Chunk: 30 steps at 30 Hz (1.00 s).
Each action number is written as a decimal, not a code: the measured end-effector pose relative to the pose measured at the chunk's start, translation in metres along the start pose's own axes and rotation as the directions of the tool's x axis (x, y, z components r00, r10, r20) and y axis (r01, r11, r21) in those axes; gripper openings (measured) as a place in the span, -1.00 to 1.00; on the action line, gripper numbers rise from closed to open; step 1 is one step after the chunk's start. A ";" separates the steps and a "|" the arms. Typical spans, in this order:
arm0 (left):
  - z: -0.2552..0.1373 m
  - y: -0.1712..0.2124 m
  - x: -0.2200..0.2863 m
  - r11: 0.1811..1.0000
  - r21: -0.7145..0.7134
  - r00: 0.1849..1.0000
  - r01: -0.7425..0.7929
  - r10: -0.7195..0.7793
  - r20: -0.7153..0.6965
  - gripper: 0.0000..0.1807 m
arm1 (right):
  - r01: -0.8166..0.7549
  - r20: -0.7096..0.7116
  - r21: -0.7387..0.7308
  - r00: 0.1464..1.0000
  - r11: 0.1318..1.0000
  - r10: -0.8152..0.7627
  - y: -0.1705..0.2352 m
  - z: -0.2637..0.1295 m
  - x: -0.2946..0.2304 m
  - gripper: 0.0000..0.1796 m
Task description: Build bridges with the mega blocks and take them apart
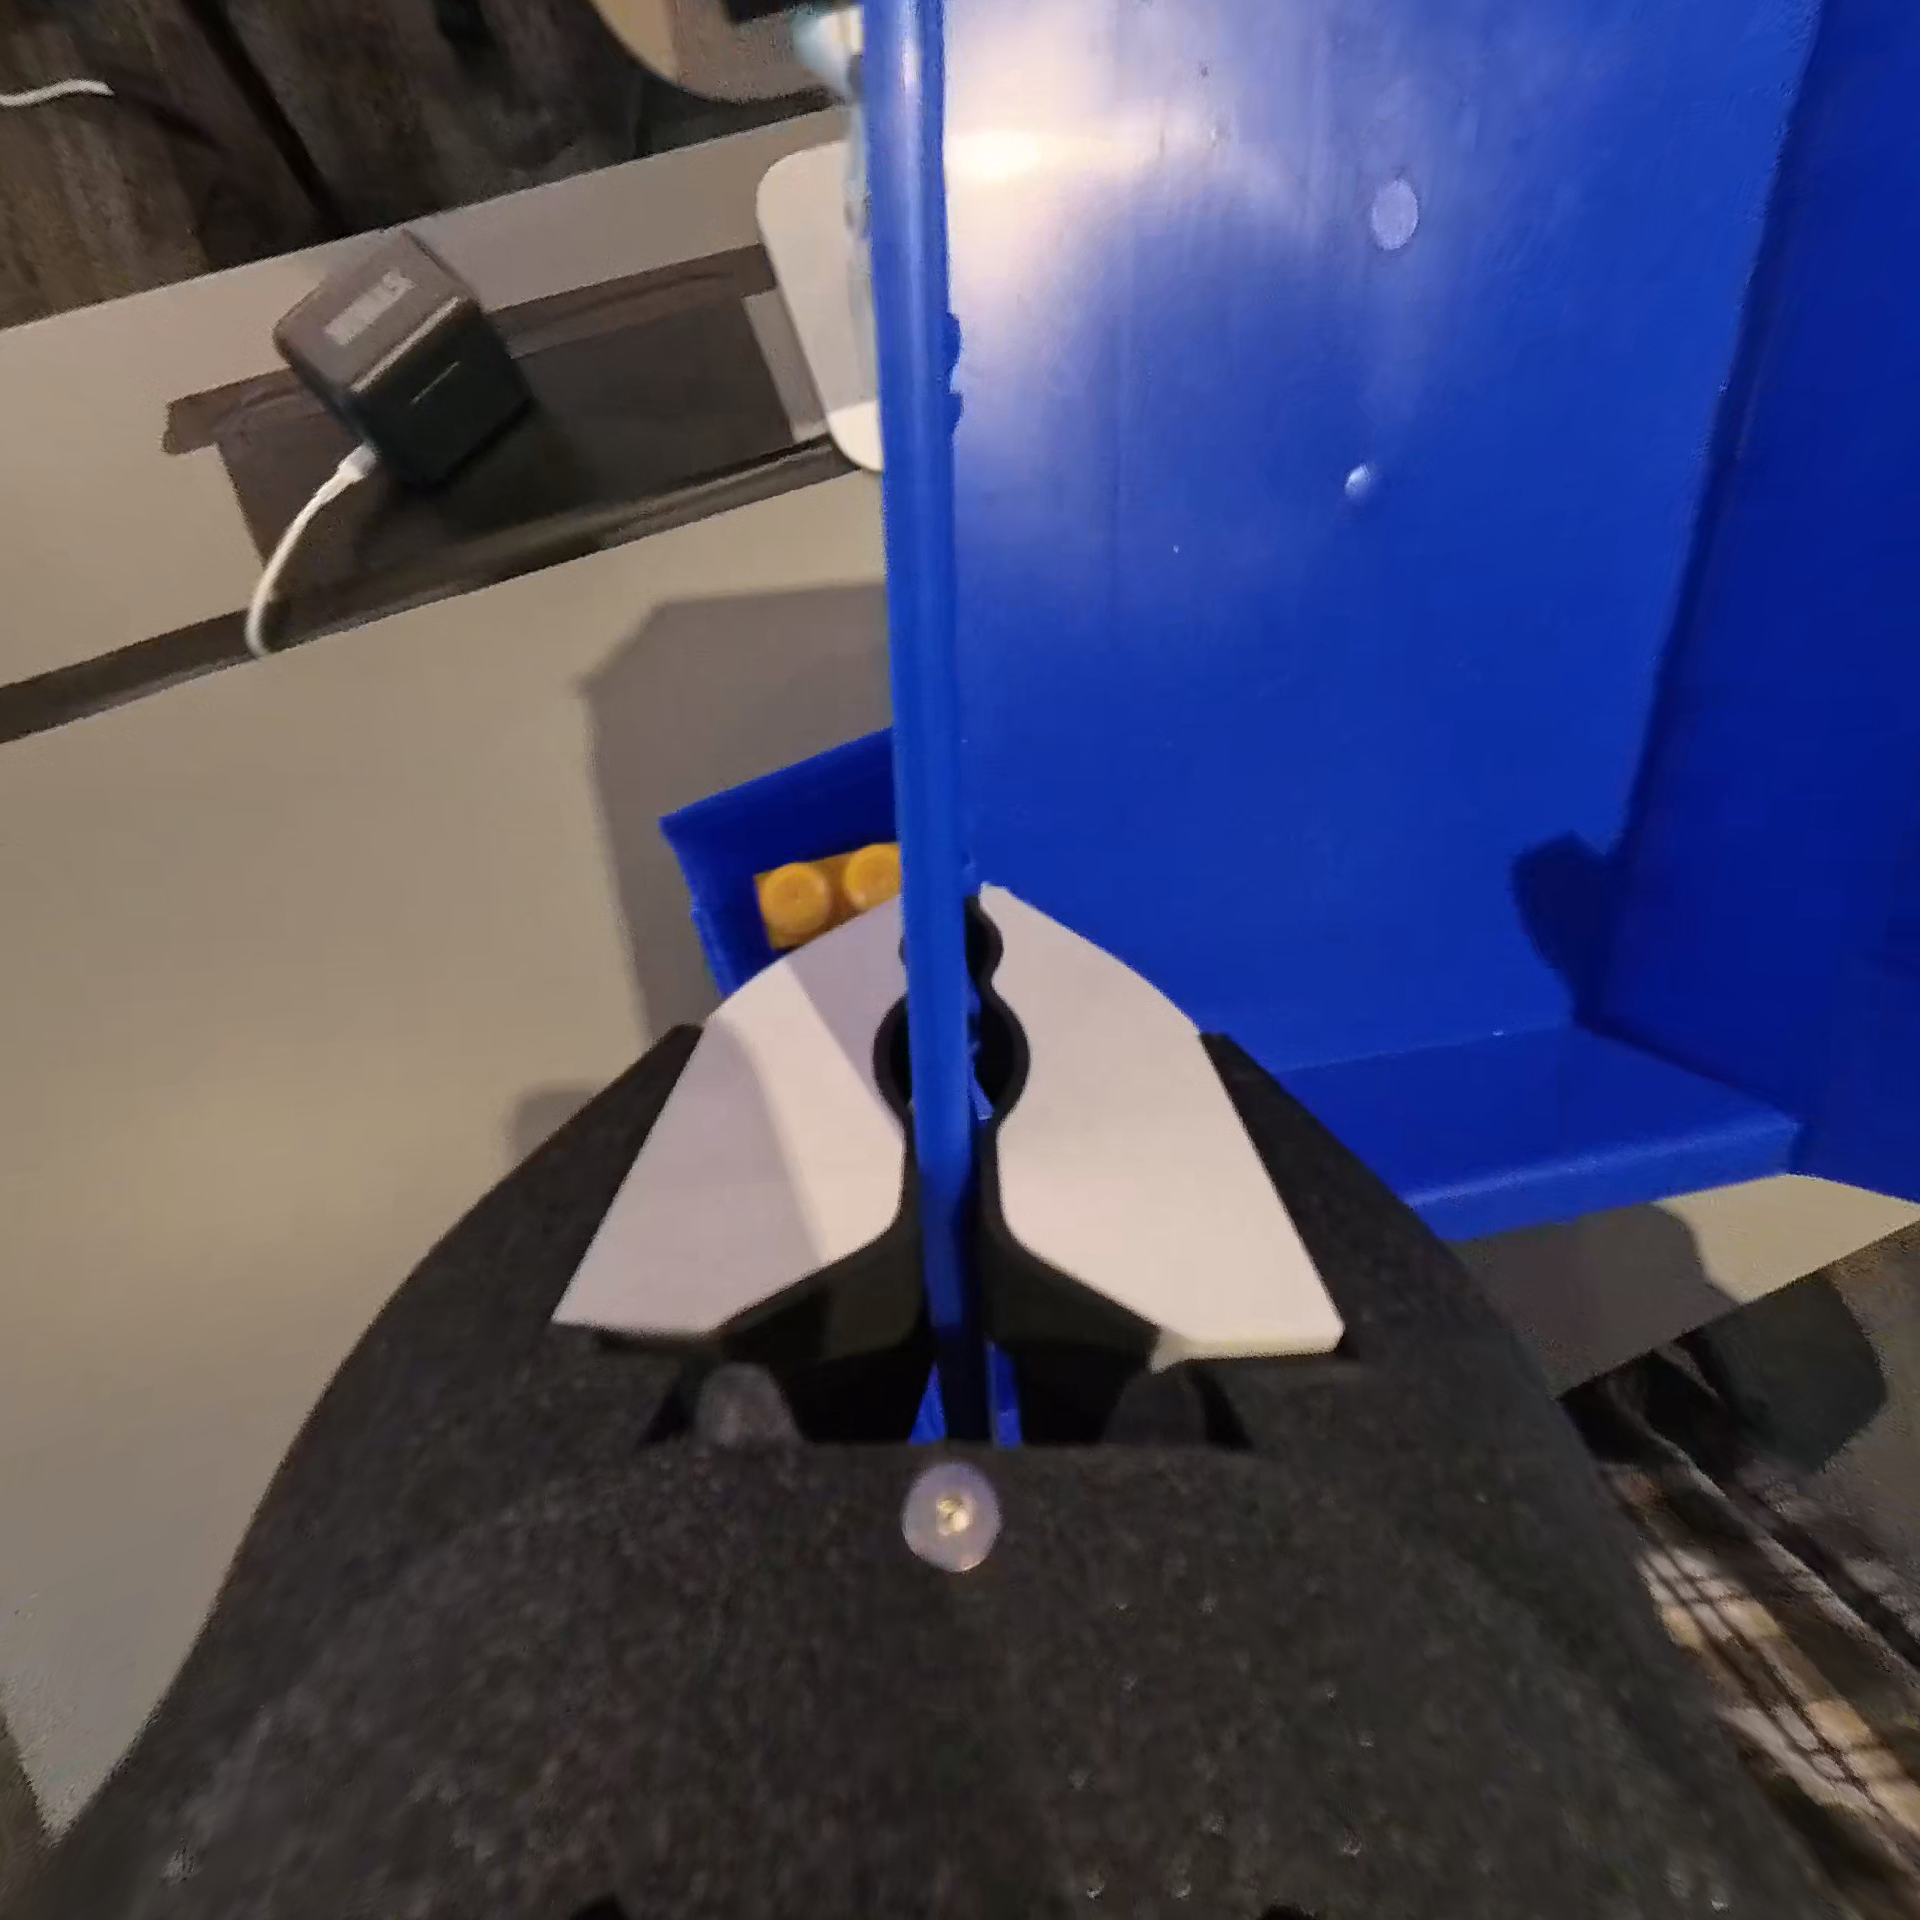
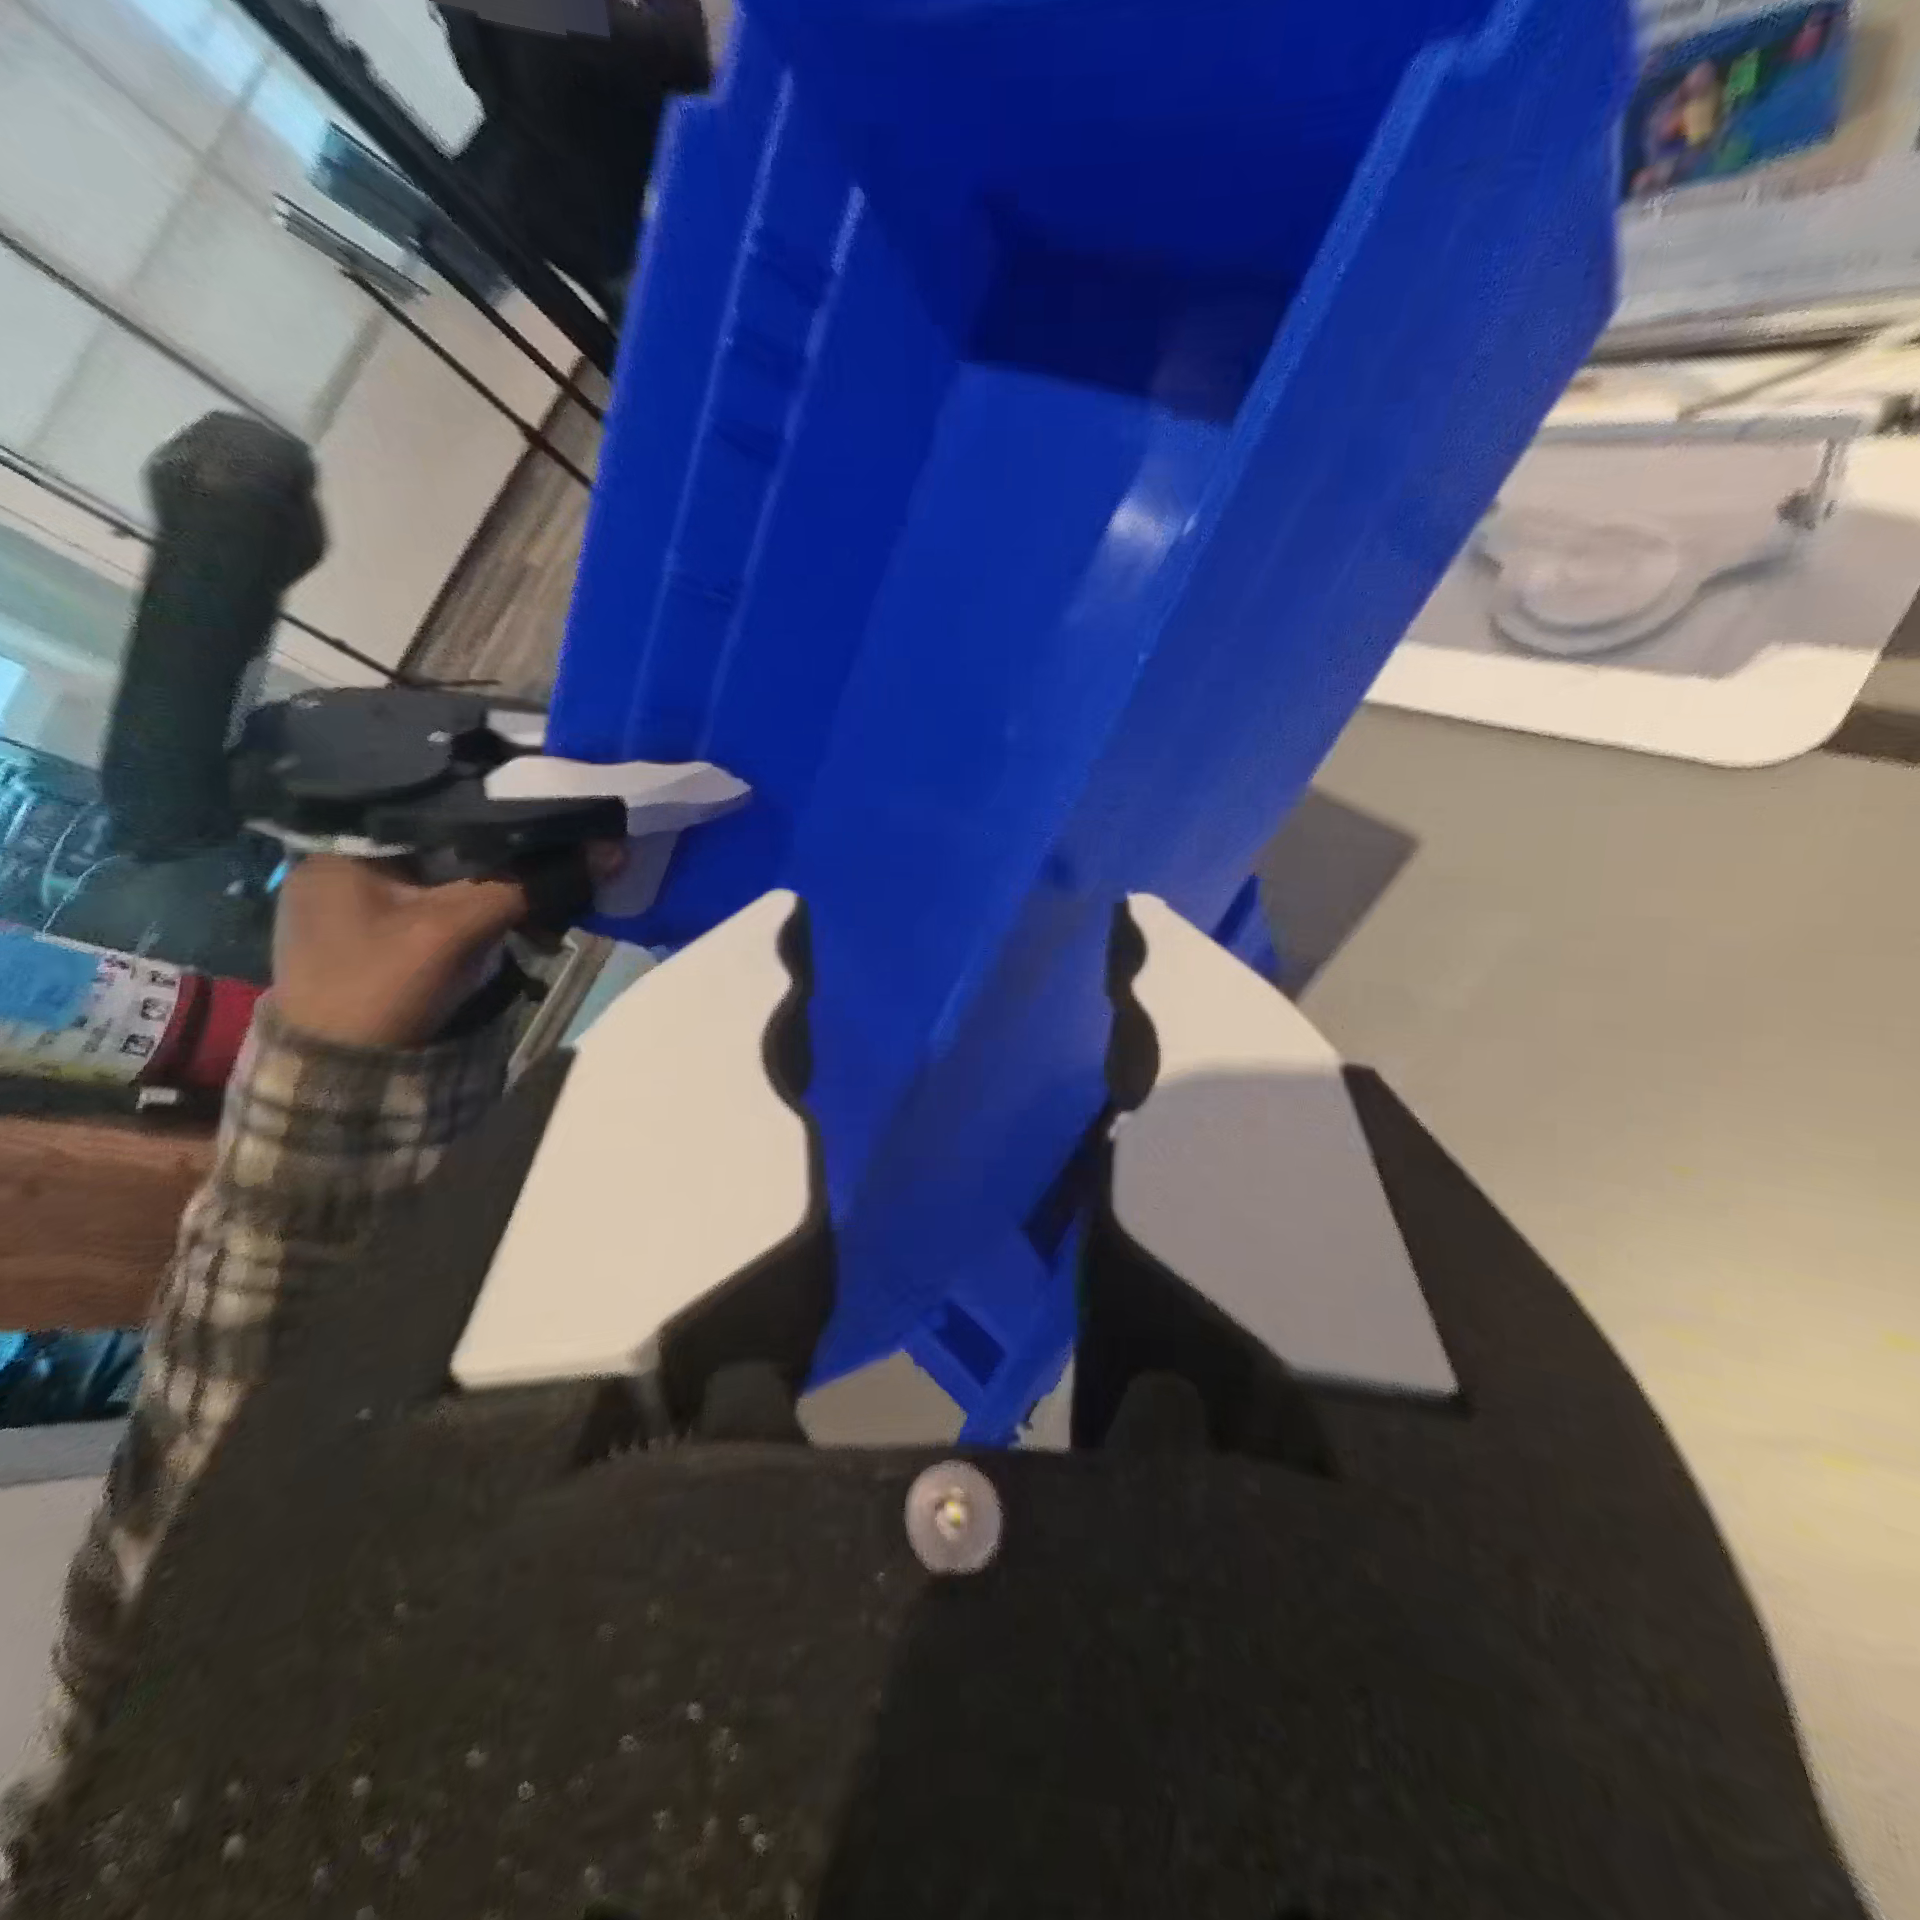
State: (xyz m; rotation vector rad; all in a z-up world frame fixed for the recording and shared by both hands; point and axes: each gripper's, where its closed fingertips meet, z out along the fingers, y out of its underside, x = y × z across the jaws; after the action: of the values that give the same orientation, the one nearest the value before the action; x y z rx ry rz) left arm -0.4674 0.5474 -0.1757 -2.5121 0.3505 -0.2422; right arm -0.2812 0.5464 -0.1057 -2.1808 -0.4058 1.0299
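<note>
Both grippers clamped on a blue bin, lifted off the worktop.
The left gripper (image 1: 940, 1049) pinches the bin's (image 1: 1299, 623) thin wall; the right gripper (image 2: 961, 1039) grips a thicker edge. Just beyond the left gripper's fingers, yellow blocks (image 1: 831, 894) sit in a second bin (mostly hidden) (image 1: 748, 821) on the grey worktop (image 1: 312, 935).

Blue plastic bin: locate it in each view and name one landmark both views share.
Left wrist view: the blue plastic bin fills the upper right, its thin wall clamped in the left tool.
Right wrist view: it runs top to centre, gripped by the right tool.
Shared landmark: the grey tabletop.
</note>
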 end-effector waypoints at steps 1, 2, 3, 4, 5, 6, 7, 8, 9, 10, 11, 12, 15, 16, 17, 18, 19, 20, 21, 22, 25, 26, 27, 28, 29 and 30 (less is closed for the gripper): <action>0.001 -0.002 0.006 1.000 0.005 1.000 -0.006 0.006 -0.001 -0.95 | -0.018 -0.035 -0.019 0.999 1.000 0.017 0.000 0.005 0.006 -0.44; 0.002 -0.003 0.010 1.000 0.008 1.000 -0.015 0.015 0.011 -0.95 | -0.026 -0.095 -0.024 0.995 0.999 0.023 -0.002 0.006 0.016 -0.47; 0.003 -0.004 0.012 1.000 0.007 0.999 -0.026 0.026 0.027 -0.95 | -0.024 -0.137 -0.043 0.990 0.999 0.018 -0.002 0.007 0.024 -0.55; 0.003 -0.004 0.014 0.999 0.006 0.999 -0.036 0.035 0.039 -0.95 | -0.031 -0.184 -0.062 0.983 0.998 0.019 -0.001 0.007 0.034 -0.68; 0.003 -0.005 0.016 0.999 0.009 0.998 -0.042 0.041 0.046 -0.94 | -0.030 -0.220 -0.080 0.975 0.996 0.011 0.000 0.005 0.042 -0.80; 0.004 -0.005 0.020 0.998 0.012 0.997 -0.056 0.056 0.055 -0.94 | -0.044 -0.250 -0.100 0.968 0.994 0.018 0.002 0.004 0.050 -0.85; 0.004 -0.006 0.026 0.996 0.010 0.993 -0.089 0.088 0.074 -0.93 | -0.044 -0.289 -0.126 0.957 0.991 0.006 0.003 0.002 0.058 -0.89; 0.004 -0.006 0.033 0.992 0.005 0.987 -0.128 0.127 0.095 -0.89 | -0.017 -0.327 -0.144 0.944 0.989 -0.031 0.002 0.000 0.066 -0.92; 0.004 -0.006 0.040 0.987 -0.002 0.981 -0.159 0.158 0.108 -0.85 | 0.010 -0.347 -0.136 0.936 0.991 -0.057 -0.002 -0.003 0.071 -0.93; 0.005 -0.005 0.048 0.984 -0.005 0.978 -0.181 0.180 0.105 -0.82 | 0.025 -0.347 -0.124 0.936 0.992 -0.066 -0.008 -0.008 0.073 -0.94; 0.005 -0.006 0.057 0.981 0.003 0.979 -0.191 0.191 0.076 -0.78 | 0.027 -0.342 -0.123 0.937 0.992 -0.068 -0.012 -0.014 0.076 -0.94; 0.005 -0.007 0.068 0.982 0.027 0.982 -0.188 0.187 0.022 -0.73 | 0.022 -0.339 -0.128 0.938 0.991 -0.065 -0.014 -0.020 0.079 -0.94; -0.004 -0.016 0.107 0.984 0.125 0.965 -0.124 0.149 -0.216 -0.47 | 0.004 -0.351 -0.143 0.935 0.990 -0.054 -0.016 -0.040 0.093 -0.94; -0.012 -0.021 0.122 0.981 0.171 0.939 -0.090 0.140 -0.313 -0.42 | 0.001 -0.367 -0.151 0.928 0.988 -0.057 -0.016 -0.047 0.100 -0.95; -0.022 -0.026 0.133 0.975 0.218 0.909 -0.050 0.135 -0.393 -0.35 | -0.006 -0.379 -0.160 0.924 0.987 -0.055 -0.016 -0.055 0.108 -0.95; -0.033 -0.029 0.139 0.966 0.258 0.885 -0.019 0.136 -0.444 -0.29 | -0.014 -0.390 -0.166 0.919 0.986 -0.052 -0.014 -0.064 0.116 -0.95; -0.042 -0.030 0.142 0.956 0.293 0.865 0.001 0.146 -0.480 -0.23 | -0.028 -0.397 -0.174 0.917 0.984 -0.044 -0.012 -0.073 0.125 -0.94; -0.052 -0.028 0.144 0.947 0.321 0.844 0.013 0.162 -0.512 -0.18 | -0.034 -0.412 -0.187 0.910 0.982 -0.047 -0.008 -0.083 0.136 -0.94; -0.061 -0.023 0.145 0.940 0.341 0.822 0.024 0.176 -0.542 -0.15 | -0.035 -0.439 -0.204 0.897 0.978 -0.060 -0.003 -0.094 0.148 -0.94; -0.069 -0.016 0.144 0.934 0.356 0.799 0.034 0.189 -0.571 -0.11 | -0.049 -0.458 -0.223 0.887 0.974 -0.060 0.004 -0.106 0.162 -0.94; -0.089 0.013 0.134 0.917 0.391 0.735 0.072 0.217 -0.642 -0.11 | -0.112 -0.516 -0.271 0.855 0.956 -0.046 0.031 -0.140 0.207 -0.94; -0.094 0.024 0.129 0.911 0.402 0.713 0.089 0.224 -0.665 -0.13 | -0.129 -0.528 -0.289 0.848 0.949 -0.046 0.041 -0.150 0.222 -0.94; -0.099 0.035 0.124 0.906 0.409 0.687 0.110 0.228 -0.690 -0.16 | -0.144 -0.541 -0.303 0.840 0.942 -0.045 0.051 -0.160 0.236 -0.94; -0.103 0.048 0.120 0.903 0.409 0.655 0.130 0.231 -0.719 -0.19 | -0.164 -0.552 -0.305 0.833 0.938 -0.034 0.059 -0.170 0.250 -0.94; -0.105 0.060 0.114 0.904 0.400 0.630 0.153 0.223 -0.744 -0.25 | -0.188 -0.560 -0.305 0.828 0.934 -0.016 0.068 -0.178 0.264 -0.95; -0.104 0.071 0.106 0.904 0.388 0.623 0.181 0.200 -0.756 -0.24 | -0.213 -0.567 -0.307 0.824 0.928 0.001 0.077 -0.187 0.277 -0.95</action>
State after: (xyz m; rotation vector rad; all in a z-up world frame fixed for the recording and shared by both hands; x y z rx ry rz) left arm -0.4068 0.4044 -0.1219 -1.8145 0.5733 -1.3021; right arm 0.0388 0.5546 -0.2294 -2.7314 -0.1994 0.3313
